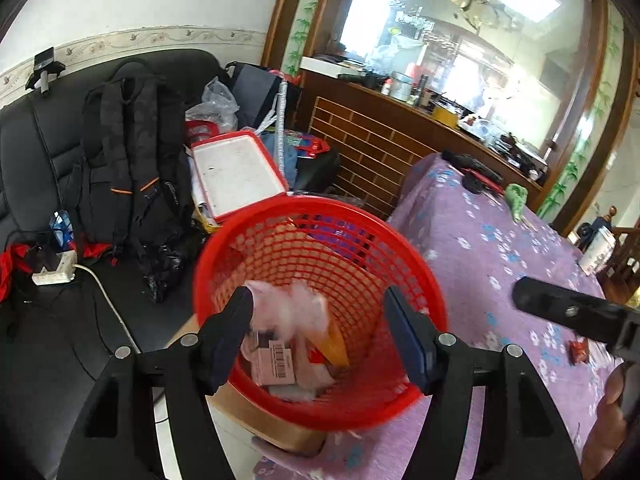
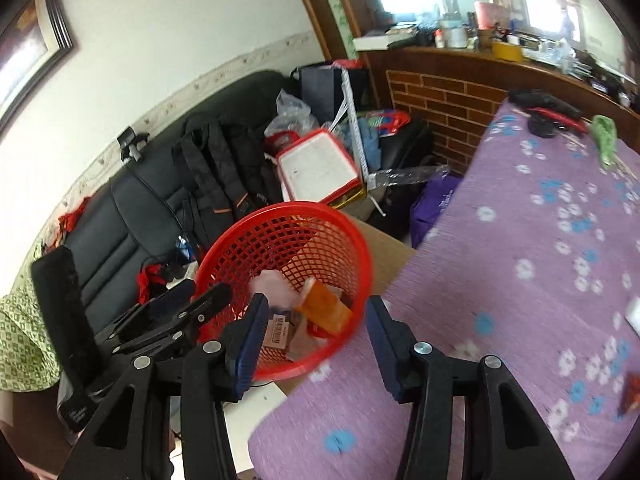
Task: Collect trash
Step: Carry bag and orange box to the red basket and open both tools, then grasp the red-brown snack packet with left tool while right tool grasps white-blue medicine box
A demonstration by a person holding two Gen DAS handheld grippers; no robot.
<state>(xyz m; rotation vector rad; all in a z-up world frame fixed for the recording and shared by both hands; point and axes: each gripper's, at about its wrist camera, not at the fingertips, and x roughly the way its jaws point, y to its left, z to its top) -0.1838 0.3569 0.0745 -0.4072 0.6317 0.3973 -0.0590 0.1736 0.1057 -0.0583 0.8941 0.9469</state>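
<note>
Left claw nearest the lens, fingers spread wide, nothing between the pads; poised over the mouth of the red basket. Pale pink crumpled trash blurred, just inside the basket's near rim, between the two fingers but apart from both. Inside the basket: barcode-labelled packet, orange wrapper, white scraps underneath.

Right claw also spread, empty; left finger overlapping the basket's near rim, right finger over the purple flowered cloth on the counter. Cannot tell whether the left finger touches the rim.

Basket resting on a tan cardboard box, tucked against the counter's corner edge. Basket's right rim just beside the cloth edge; far rim near the white red-edged tray. Left of the basket: black sofa with black backpack and power strip. Well right of the basket, small red wrapper on the cloth. Far from the basket, green cloth and dark tools near the counter's far edge. Open stretch of cloth between.
</note>
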